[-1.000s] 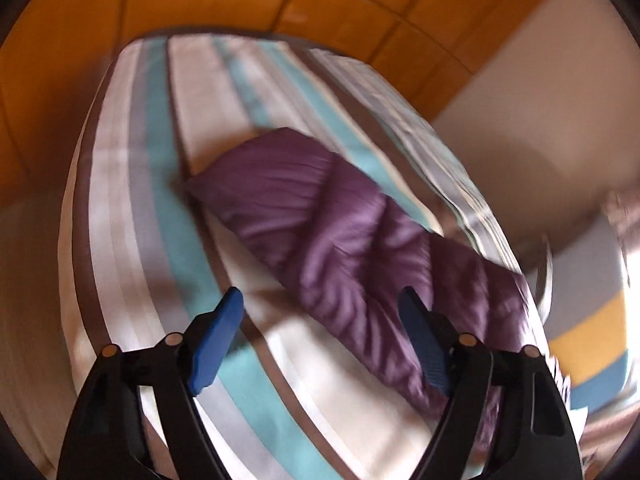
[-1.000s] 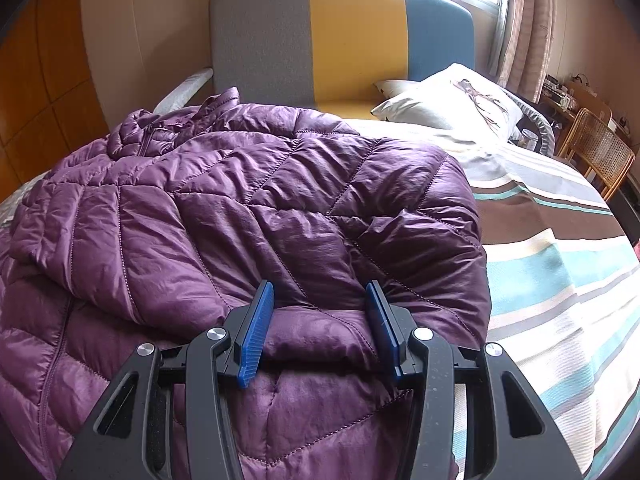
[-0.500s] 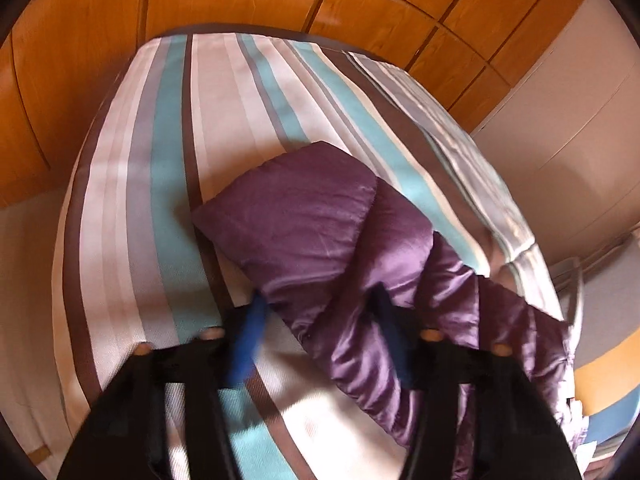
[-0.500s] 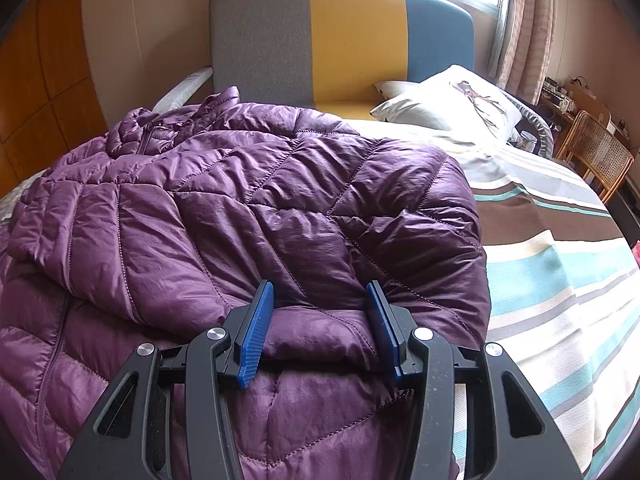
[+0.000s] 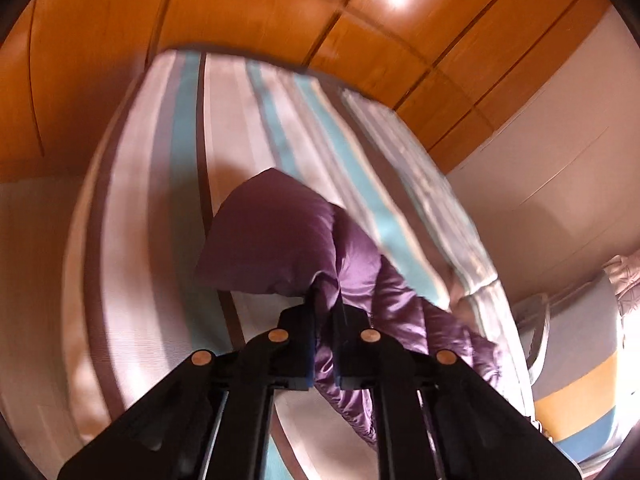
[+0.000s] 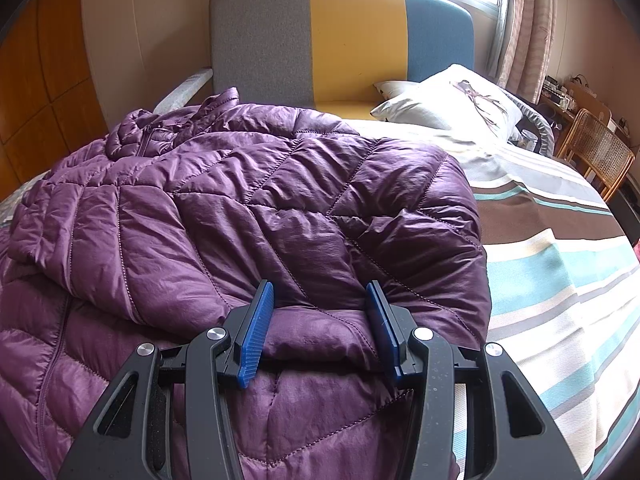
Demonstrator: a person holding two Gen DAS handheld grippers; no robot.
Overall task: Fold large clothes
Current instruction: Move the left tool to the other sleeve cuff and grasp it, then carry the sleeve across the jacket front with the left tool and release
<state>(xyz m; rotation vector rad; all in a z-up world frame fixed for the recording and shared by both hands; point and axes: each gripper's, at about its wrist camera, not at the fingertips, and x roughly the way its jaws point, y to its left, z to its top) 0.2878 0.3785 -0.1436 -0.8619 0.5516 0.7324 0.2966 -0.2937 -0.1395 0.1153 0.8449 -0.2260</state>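
Since a second ago the left gripper [image 5: 325,312] has closed onto the purple sleeve [image 5: 280,240], lifting it off the striped bed cover [image 5: 132,208] below orange wood panels [image 5: 260,12]. Holding unmoved, the right gripper [image 6: 320,320] pinches a puffy fold of the quilted purple jacket [image 6: 248,208], heaped before a grey-yellow-blue headboard [image 6: 340,40].

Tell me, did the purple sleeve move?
Yes. The left tool just closed on the purple sleeve, whose end now lifts off the striped bedspread.
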